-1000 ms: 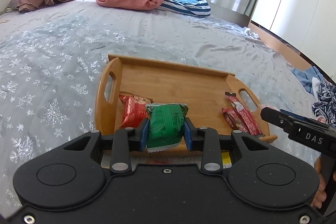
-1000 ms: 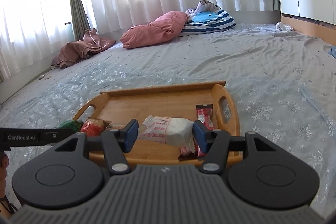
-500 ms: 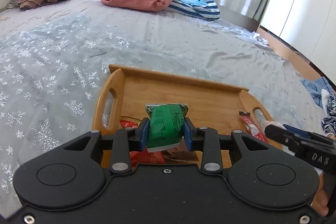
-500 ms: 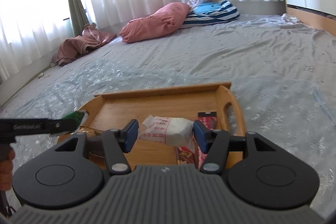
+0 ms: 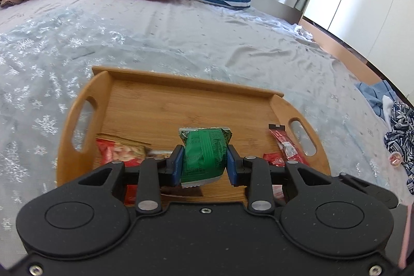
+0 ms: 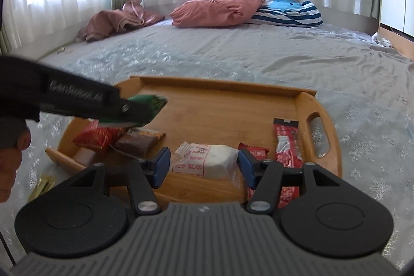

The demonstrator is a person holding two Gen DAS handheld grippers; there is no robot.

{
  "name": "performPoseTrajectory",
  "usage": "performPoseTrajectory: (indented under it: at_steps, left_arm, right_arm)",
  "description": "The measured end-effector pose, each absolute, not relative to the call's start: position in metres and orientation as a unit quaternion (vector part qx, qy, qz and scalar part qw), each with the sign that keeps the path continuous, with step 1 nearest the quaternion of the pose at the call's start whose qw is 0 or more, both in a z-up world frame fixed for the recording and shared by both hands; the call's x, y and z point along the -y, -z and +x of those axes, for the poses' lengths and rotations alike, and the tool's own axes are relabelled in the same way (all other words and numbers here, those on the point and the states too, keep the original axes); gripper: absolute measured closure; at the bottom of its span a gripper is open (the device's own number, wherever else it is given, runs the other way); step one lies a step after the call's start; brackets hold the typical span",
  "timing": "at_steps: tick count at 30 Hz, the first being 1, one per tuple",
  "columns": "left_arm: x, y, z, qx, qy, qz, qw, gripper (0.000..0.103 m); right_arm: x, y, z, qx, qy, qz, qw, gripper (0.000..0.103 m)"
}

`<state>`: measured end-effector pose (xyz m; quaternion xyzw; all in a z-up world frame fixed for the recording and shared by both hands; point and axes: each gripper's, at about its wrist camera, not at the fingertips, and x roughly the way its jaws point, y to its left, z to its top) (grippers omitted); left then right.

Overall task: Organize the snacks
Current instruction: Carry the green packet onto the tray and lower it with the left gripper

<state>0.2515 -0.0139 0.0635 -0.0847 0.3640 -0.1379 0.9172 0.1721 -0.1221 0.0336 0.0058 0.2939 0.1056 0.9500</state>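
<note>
Snack packets lie in the tray on the bed.

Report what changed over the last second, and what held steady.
The left gripper carried the green packet forward from the near edge to above the wooden tray; the right view now shows it raised over the tray's left side. The right gripper advanced slightly with the white packet. Nothing was released: both grips stayed shut, and the red snacks remained on the tray.

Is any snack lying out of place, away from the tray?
Yes. One yellowish packet lies on the bedsheet beside the tray's near left corner, outside it. The other snacks are on the tray or in the grippers.
</note>
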Motion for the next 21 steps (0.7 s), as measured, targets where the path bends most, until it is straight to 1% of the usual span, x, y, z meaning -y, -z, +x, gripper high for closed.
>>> performPoseTrajectory:
  at_steps: [14,16,17,18,21]
  left_arm:
    - [0.021,-0.057,0.256,-0.37,0.14,-0.079,0.915,0.071]
    - [0.023,-0.055,0.256,-0.372,0.141,-0.077,0.914,0.071]
    - [0.023,-0.055,0.257,-0.373,0.141,-0.076,0.914,0.071]
    - [0.024,-0.054,0.256,-0.373,0.142,-0.075,0.914,0.071]
    - [0.027,-0.052,0.258,-0.375,0.142,-0.073,0.913,0.071]
  right_arm:
    - [0.118,-0.021,0.181,-0.316,-0.109,0.004,0.943,0.041]
    - [0.119,-0.02,0.182,-0.317,-0.11,0.005,0.942,0.039]
    - [0.119,-0.02,0.182,-0.317,-0.11,0.006,0.942,0.034]
    - [0.119,-0.02,0.182,-0.316,-0.109,0.006,0.942,0.032]
    - [0.119,-0.02,0.181,-0.315,-0.113,0.007,0.942,0.031]
